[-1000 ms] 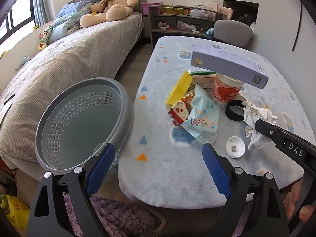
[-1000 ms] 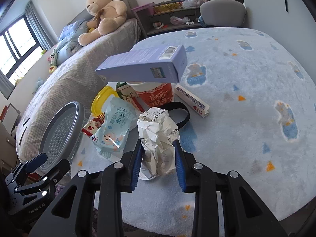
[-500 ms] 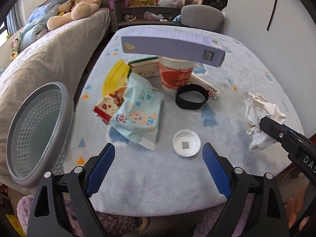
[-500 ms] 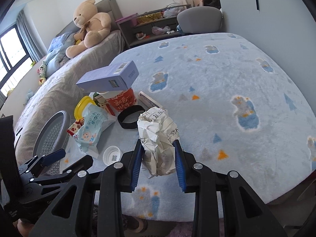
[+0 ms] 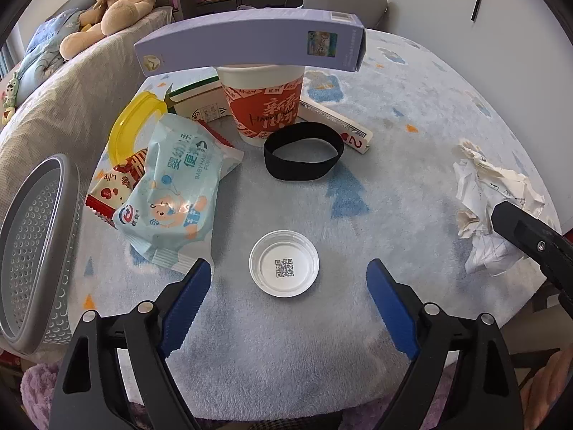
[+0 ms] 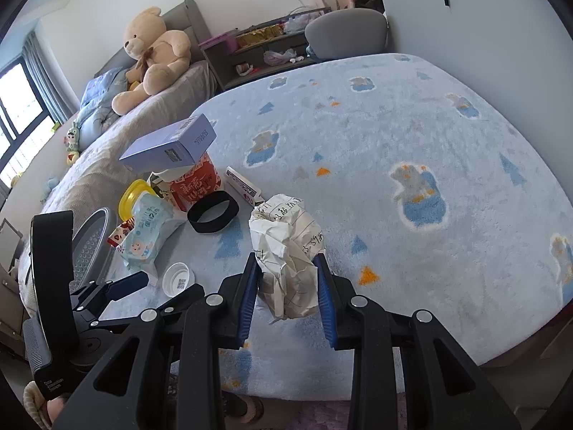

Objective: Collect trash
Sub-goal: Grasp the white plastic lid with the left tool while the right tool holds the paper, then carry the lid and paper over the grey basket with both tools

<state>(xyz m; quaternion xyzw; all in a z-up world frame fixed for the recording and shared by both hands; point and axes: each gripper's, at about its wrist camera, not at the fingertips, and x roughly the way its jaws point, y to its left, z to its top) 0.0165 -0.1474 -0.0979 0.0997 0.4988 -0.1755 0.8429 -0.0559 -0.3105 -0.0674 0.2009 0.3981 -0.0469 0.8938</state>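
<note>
My right gripper (image 6: pixel 288 286) is shut on a crumpled paper ball (image 6: pixel 286 251), held above the table's near edge; the ball also shows at the right of the left wrist view (image 5: pixel 483 204). My left gripper (image 5: pixel 284 290) is open and empty, its jaws on either side of a white plastic lid (image 5: pixel 284 268) lying on the blue blanket-covered table (image 5: pixel 412 114). Beyond lie a baby-wipes packet (image 5: pixel 175 193), a red snack wrapper (image 5: pixel 114 186), a black ring (image 5: pixel 303 150), a red paper cup (image 5: pixel 265 107) with a purple box (image 5: pixel 250 46) on top, and a yellow lid (image 5: pixel 130 125).
A grey perforated basket (image 5: pixel 32 247) stands left of the table, beside the bed (image 5: pixel 53 100). A flat carton (image 5: pixel 336 125) lies behind the ring. A teddy bear (image 6: pixel 154 53) sits on the bed. A grey chair (image 6: pixel 347 32) and shelves are at the table's far end.
My left gripper has swung right from the basket and closed in on the white lid. My right gripper has pulled back and right, still holding the paper ball.
</note>
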